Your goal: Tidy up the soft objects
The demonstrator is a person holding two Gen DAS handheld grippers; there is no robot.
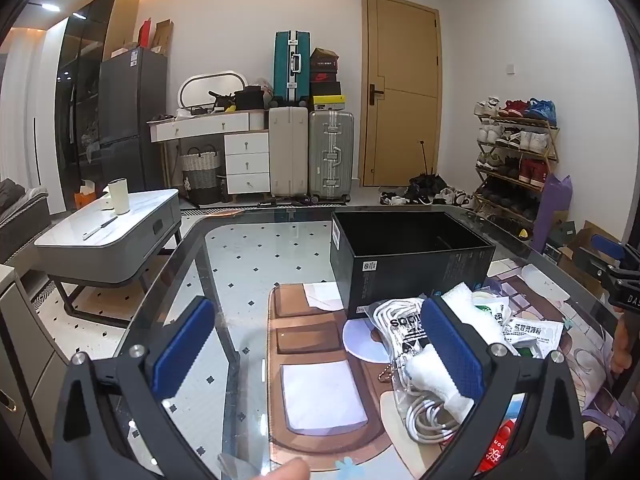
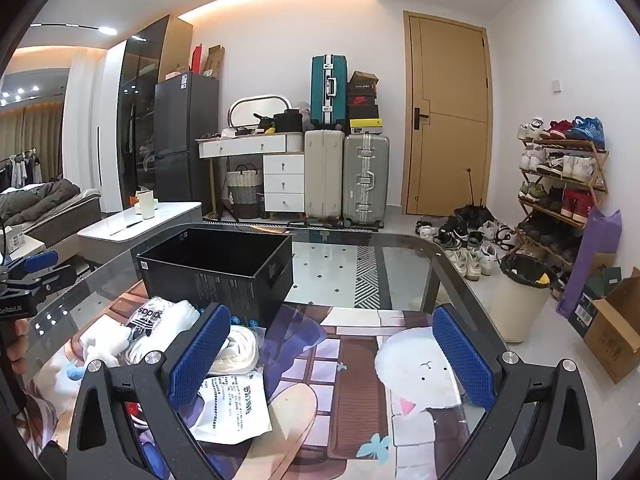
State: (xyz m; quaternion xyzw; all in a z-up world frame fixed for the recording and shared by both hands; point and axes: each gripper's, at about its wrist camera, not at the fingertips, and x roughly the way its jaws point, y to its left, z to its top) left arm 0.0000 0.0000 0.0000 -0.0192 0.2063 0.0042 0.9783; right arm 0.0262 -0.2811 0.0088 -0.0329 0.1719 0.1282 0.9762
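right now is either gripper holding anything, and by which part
Nothing is held. The left gripper and right gripper are both wide open above the table, with nothing between their pads.

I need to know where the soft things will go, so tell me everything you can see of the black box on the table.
The black box is a rectangular carton, seemingly matte cardboard, with small printed text on its sides and a white label near one top corner. It has no lid on and stands upright with its opening up; the inside looks dark and empty, as far as visible. It sits on the glass table, its near edge over the illustrated mat, behind the pile of bagged soft items, which lies against its front. Neither gripper touches it.
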